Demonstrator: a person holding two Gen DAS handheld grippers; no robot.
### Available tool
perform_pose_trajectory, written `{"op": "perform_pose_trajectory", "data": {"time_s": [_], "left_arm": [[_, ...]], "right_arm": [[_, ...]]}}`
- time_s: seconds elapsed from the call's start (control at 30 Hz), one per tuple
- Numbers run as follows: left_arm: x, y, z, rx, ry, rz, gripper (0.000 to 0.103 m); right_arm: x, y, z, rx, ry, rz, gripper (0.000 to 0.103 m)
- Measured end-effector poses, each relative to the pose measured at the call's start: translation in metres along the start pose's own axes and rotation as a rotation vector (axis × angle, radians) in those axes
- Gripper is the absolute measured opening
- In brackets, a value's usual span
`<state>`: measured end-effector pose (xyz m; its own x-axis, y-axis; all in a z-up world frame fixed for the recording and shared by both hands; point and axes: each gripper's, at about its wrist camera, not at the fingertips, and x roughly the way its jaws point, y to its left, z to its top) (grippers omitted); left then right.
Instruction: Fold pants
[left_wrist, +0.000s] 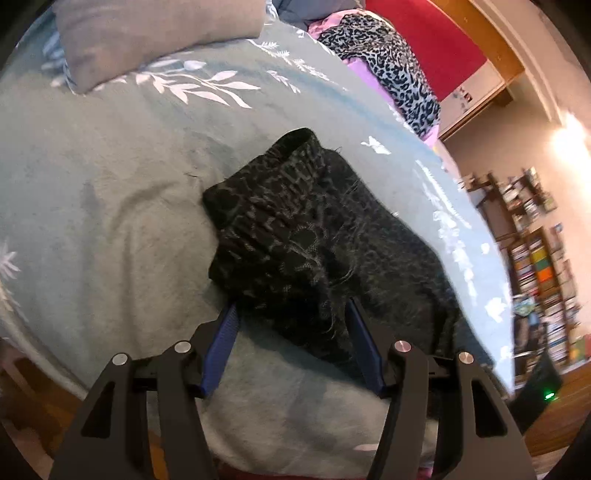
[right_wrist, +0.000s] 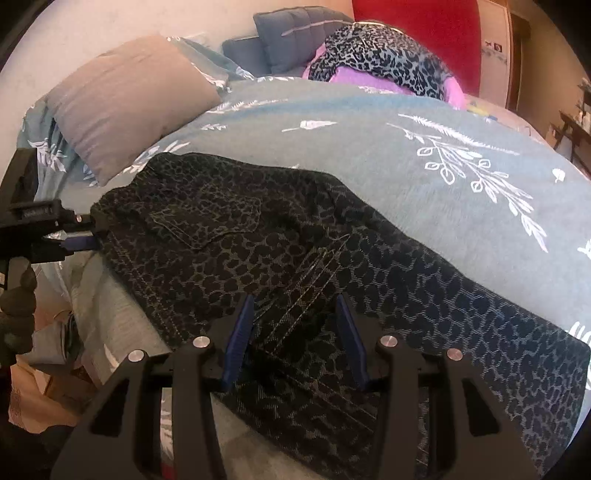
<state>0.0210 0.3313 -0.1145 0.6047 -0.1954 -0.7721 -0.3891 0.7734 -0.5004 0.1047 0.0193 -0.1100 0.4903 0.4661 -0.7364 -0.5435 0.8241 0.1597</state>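
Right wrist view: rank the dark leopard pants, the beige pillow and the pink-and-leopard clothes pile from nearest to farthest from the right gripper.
1. Dark leopard pants: directly under the open right gripper, on the bedspread.
2. Beige pillow: upper left, beyond the pants.
3. Pink-and-leopard clothes pile: far end of the bed, top centre.

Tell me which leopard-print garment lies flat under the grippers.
The dark pants spread on the teal blanket; the lighter grey leopard garment sits heaped at the bed's far end.
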Motion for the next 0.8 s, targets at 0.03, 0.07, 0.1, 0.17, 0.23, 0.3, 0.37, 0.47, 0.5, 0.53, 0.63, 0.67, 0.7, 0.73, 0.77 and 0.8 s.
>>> {"op": "perform_pose_trajectory", "data": {"time_s": [0.03,0.07,0.1,0.17,0.23,0.3,0.37,0.47,0.5,0.53,0.63,0.67,0.7,0.73,0.77,0.8], "left_arm": [[0.0,0.001,0.003,-0.016,-0.003,-0.012,0.059],[0.001,0.001,0.006,-0.032,-0.005,-0.024,0.064],[0.002,0.002,0.009,-0.051,-0.006,-0.038,0.067],[0.007,0.004,0.016,-0.09,-0.003,-0.034,0.067],[0.014,0.004,0.02,-0.104,0.002,-0.003,0.066],[0.017,-0.001,0.023,-0.092,-0.004,0.044,0.042],[0.018,-0.004,0.024,-0.077,-0.01,0.088,0.033],[0.014,-0.008,0.026,-0.066,-0.023,0.079,0.027],[0.012,-0.011,0.026,-0.057,-0.026,0.082,0.026],[0.009,-0.013,0.027,-0.048,-0.033,0.084,0.026],[0.0,-0.026,0.031,-0.001,-0.056,0.092,0.026],[-0.003,-0.031,0.031,0.012,-0.057,0.107,0.026],[-0.003,-0.034,0.031,0.021,-0.055,0.121,0.026],[-0.003,-0.035,0.032,0.024,-0.053,0.128,0.026],[-0.001,-0.035,0.032,0.023,-0.044,0.145,0.027],[0.0,-0.034,0.03,0.016,-0.04,0.151,0.027]], "right_arm": [[0.002,0.001,-0.001,0.0,0.004,-0.001,0.047],[0.004,0.002,-0.002,0.0,0.007,-0.003,0.047],[0.007,0.003,-0.003,0.001,0.012,-0.005,0.047],[0.011,0.003,-0.004,0.008,0.018,-0.008,0.048],[0.012,0.002,-0.005,0.014,0.02,-0.008,0.048],[0.013,0.001,-0.005,0.019,0.02,-0.007,0.05],[0.013,-0.002,-0.005,0.026,0.02,-0.012,0.053],[0.013,-0.004,-0.006,0.036,0.019,-0.009,0.053],[0.013,-0.004,-0.006,0.039,0.019,-0.008,0.053],[0.013,-0.005,-0.007,0.04,0.018,-0.007,0.053],[0.013,-0.005,-0.007,0.038,0.02,-0.007,0.053],[0.013,-0.006,-0.007,0.04,0.022,-0.006,0.053],[0.013,-0.007,-0.007,0.041,0.023,-0.005,0.053],[0.013,-0.007,-0.007,0.043,0.024,-0.004,0.053],[0.013,-0.008,-0.007,0.044,0.024,-0.004,0.053],[0.013,-0.008,-0.008,0.046,0.024,-0.003,0.054]]}}
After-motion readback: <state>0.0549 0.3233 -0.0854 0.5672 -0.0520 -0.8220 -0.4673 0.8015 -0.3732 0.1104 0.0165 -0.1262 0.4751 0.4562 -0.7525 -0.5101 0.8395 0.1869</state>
